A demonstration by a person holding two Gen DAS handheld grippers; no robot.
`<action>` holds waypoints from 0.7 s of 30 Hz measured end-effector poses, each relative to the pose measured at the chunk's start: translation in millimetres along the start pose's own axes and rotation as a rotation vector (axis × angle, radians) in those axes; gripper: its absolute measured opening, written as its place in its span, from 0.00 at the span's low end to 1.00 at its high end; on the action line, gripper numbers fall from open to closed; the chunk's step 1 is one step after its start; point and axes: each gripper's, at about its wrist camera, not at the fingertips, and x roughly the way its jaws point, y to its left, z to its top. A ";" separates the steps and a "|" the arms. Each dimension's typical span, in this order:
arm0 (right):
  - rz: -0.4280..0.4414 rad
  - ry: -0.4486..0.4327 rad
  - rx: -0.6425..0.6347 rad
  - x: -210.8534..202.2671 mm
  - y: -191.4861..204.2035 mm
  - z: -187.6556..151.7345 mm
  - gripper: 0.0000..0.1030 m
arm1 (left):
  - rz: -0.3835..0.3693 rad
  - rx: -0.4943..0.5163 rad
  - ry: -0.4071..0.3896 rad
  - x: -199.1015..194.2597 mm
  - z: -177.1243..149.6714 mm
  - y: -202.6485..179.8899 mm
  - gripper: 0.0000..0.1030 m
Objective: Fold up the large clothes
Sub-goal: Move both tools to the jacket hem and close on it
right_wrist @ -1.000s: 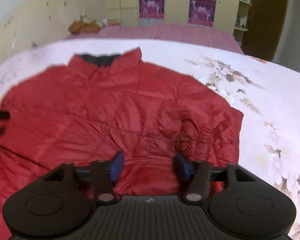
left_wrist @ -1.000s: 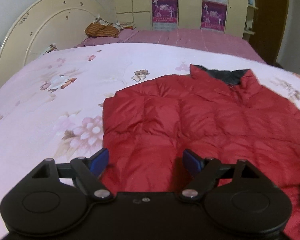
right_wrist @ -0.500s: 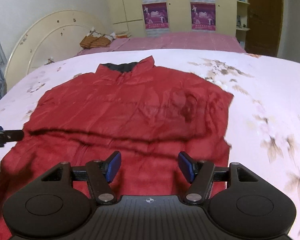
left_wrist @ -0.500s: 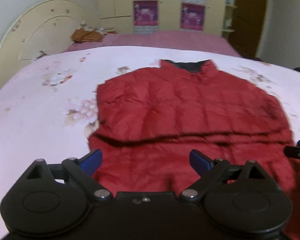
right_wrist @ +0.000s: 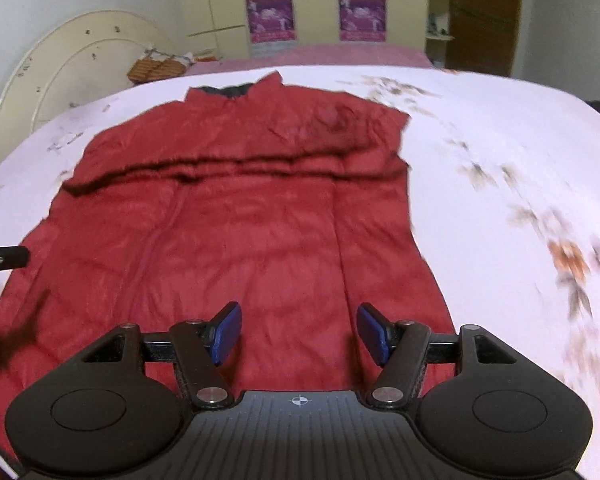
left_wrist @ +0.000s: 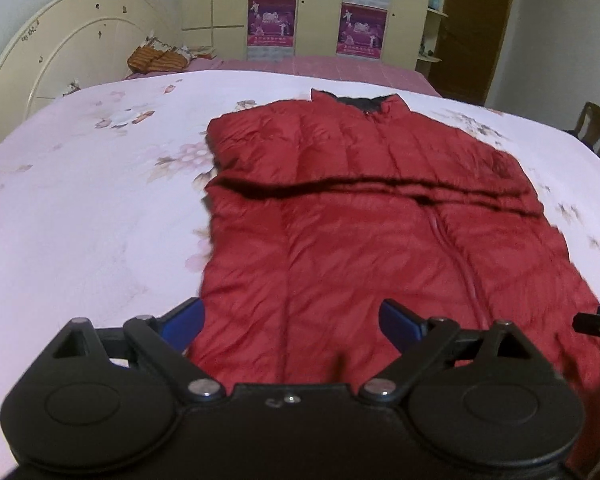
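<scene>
Both views are pulling back from the red jacket [left_wrist: 380, 216] lying mid-frame on the bed [left_wrist: 100, 200], so I'm hovering left tool [left_wrist: 292, 316] and right tool [right_wrist: 298, 330] released, lining up the hem fold.

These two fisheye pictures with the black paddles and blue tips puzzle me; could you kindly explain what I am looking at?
No robot here: a person holds a two-finger gripper in each hand, and a camera on each looks forward along its fingers. One picture is from the left gripper, the other from the right gripper; the blue tips are their finger pads. Both stand open and hold nothing. Ahead lies a red padded jacket, spread on a bed with a floral sheet, collar away from the cameras, a crease running across it. At the edge of each view the other gripper's black tip just shows.
</scene>
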 end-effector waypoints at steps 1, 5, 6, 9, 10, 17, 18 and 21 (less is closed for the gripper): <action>-0.010 0.004 0.004 -3.2 -0.5 -6.7 0.62 | 0.002 0.007 0.010 -3.1 -4.0 3.5 0.91; -0.049 0.014 0.007 -14.4 -4.5 -27.4 0.64 | 0.011 0.000 0.042 -15.3 -21.3 22.2 0.91; -0.054 0.015 0.011 -16.9 -6.2 -31.0 0.67 | 0.015 -0.004 0.054 -17.6 -25.8 27.6 0.91; -0.089 -0.002 0.013 -24.7 -10.8 -41.9 0.88 | 0.021 -0.033 0.085 -22.0 -37.2 40.9 0.91; -0.102 -0.002 0.008 -26.9 -12.1 -44.6 0.88 | 0.021 -0.045 0.091 -23.4 -40.7 45.3 0.91; -0.169 0.003 0.034 -30.1 -34.1 -52.8 0.88 | 0.021 -0.087 0.136 -28.5 -62.7 64.5 0.91; -0.181 0.005 0.044 -29.4 -38.7 -54.0 0.88 | 0.016 -0.089 0.143 -28.0 -65.2 65.4 0.90; -0.192 0.020 0.074 -26.3 -50.3 -58.1 0.88 | -0.012 -0.097 0.158 -26.3 -72.4 66.6 0.90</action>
